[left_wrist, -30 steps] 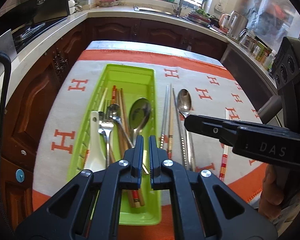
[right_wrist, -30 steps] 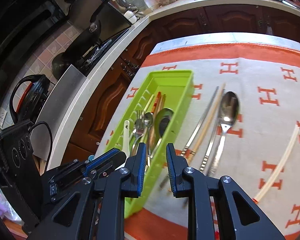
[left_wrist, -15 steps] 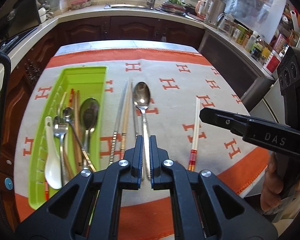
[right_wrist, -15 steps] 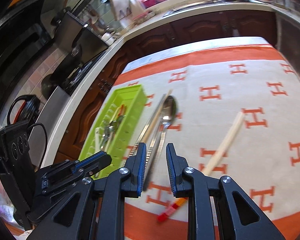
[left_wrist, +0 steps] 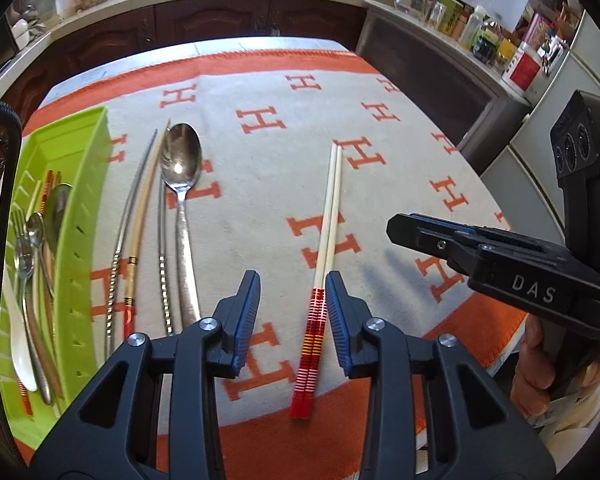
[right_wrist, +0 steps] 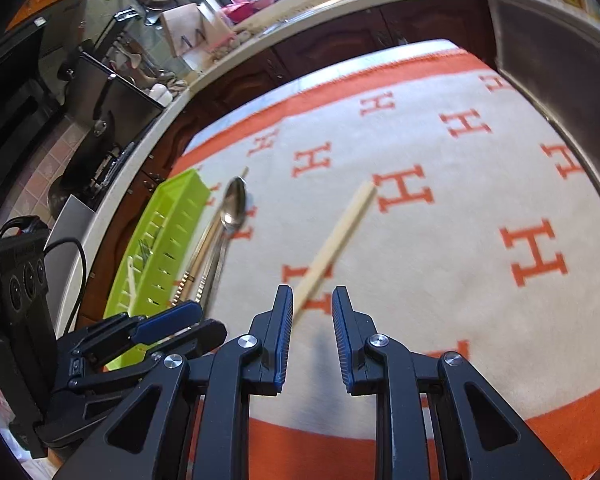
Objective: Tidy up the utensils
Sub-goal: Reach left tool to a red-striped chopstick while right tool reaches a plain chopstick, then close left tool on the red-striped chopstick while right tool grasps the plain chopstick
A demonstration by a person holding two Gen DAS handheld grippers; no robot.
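Left tool [left_wrist: 292,312] is opening, jaws straddling the red-banded handle end of the chopstick pair [left_wrist: 327,224]; the pads don't touch the sticks yet. Right tool [right_wrist: 312,336] has its jaws apart with a modest gap and nothing between them, hovering over the same pair's handle end.

Landmark is the green utensil tray [left_wrist: 85,216]. The pair lies on the orange H-pattern cloth [left_wrist: 400,92] over the worktop, well right of the tray. Between pair and tray: a steel spoon [left_wrist: 181,184], two metal chopsticks [left_wrist: 120,240] and a pale wooden chopstick [left_wrist: 140,224], all just beside the tray's right wall. Inside the tray: forks, spoons, a white ladle spoon and more chopsticks.

Risks, as judged:
- The two sticks sit side by side; a pinch at the lacquered end could catch one only, or scissor them apart.
- A grip this far from the middle leaves the tips sagging, so they could snag the cloth or the tray wall.
- Both tools crowd one spot, so they could collide.
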